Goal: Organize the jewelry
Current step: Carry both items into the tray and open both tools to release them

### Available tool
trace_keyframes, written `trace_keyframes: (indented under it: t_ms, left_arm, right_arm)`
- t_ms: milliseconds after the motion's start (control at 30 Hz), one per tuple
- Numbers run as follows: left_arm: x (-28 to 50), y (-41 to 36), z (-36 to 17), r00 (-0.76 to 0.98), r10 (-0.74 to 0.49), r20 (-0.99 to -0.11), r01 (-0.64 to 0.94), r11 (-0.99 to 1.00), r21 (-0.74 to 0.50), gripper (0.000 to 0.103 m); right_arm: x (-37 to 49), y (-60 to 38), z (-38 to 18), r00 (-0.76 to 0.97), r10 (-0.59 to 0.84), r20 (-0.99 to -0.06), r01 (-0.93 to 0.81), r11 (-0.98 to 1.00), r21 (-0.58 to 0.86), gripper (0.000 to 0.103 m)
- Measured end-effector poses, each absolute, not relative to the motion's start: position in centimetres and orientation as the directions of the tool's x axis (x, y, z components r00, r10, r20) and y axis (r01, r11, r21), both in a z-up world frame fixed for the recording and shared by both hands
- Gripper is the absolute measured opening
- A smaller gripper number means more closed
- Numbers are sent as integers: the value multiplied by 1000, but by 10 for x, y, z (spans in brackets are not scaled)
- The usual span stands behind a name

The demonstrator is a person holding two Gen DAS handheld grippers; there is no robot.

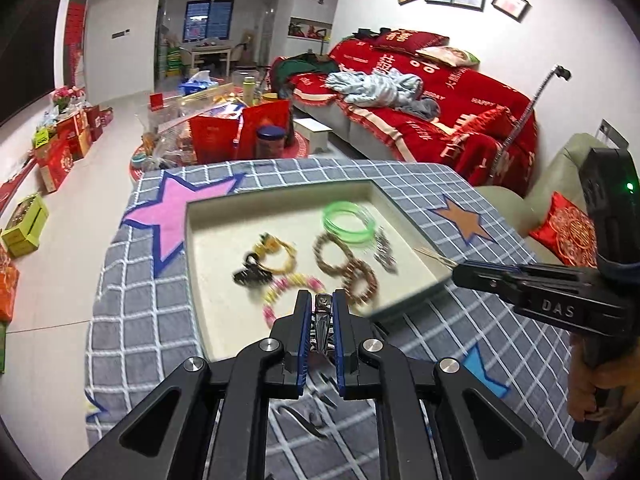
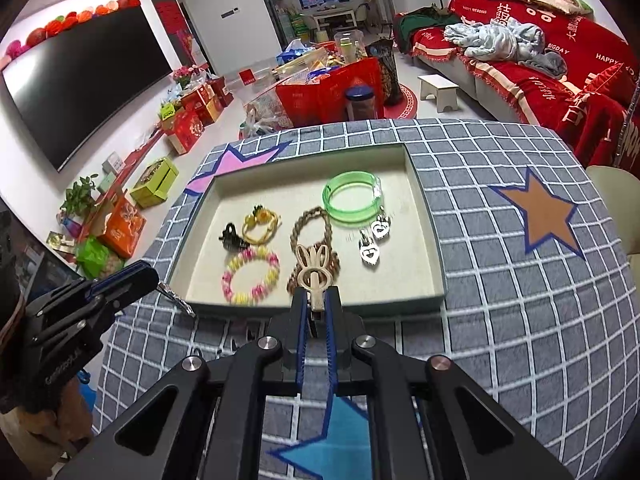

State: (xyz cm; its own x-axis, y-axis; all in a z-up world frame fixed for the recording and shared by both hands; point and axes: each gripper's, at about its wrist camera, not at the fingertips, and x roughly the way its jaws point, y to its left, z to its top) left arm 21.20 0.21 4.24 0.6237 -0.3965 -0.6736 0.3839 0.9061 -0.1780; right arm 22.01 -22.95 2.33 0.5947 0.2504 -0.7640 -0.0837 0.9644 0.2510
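Note:
A beige-lined tray [image 2: 434,240] sits on a grey checked cloth with stars [image 2: 500,312]. In the tray lie a green bangle [image 2: 352,200], a brown bead bracelet [image 2: 310,226], a pink and yellow bead bracelet [image 2: 250,276], a yellow hair tie [image 2: 260,226], a black clip [image 2: 232,238] and silver heart earrings [image 2: 372,246]. My left gripper [image 1: 322,296] hangs over the tray's near edge, shut on a silver metal hair clip [image 1: 323,316]. My right gripper [image 2: 316,294] is shut on a beige looped hair clip [image 2: 314,270], also above the near rim. Each gripper shows in the other's view, the right gripper [image 1: 460,272] and the left gripper [image 2: 150,276].
Beyond the table stands a red-covered sofa [image 1: 420,96] with clothes on it. A cluttered low table with red bags [image 2: 320,88] lies past the far edge. A large dark TV [image 2: 80,88] hangs on the left wall, with boxes [image 2: 192,120] on the floor below it.

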Motion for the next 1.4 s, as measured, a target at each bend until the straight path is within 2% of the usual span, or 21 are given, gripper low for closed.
trace_keyframes:
  t_ms: [700, 1400]
  left_arm:
    - [301, 17, -15, 507, -349, -788, 310, 927, -210, 28]
    - [324, 2, -36, 516, -251, -819, 279, 953, -117, 28]
  right_arm:
    - [306, -216, -30, 506, 195, -840, -59, 980, 192, 9]
    - [330, -221, -55, 494, 153, -856, -5, 985, 173, 10]
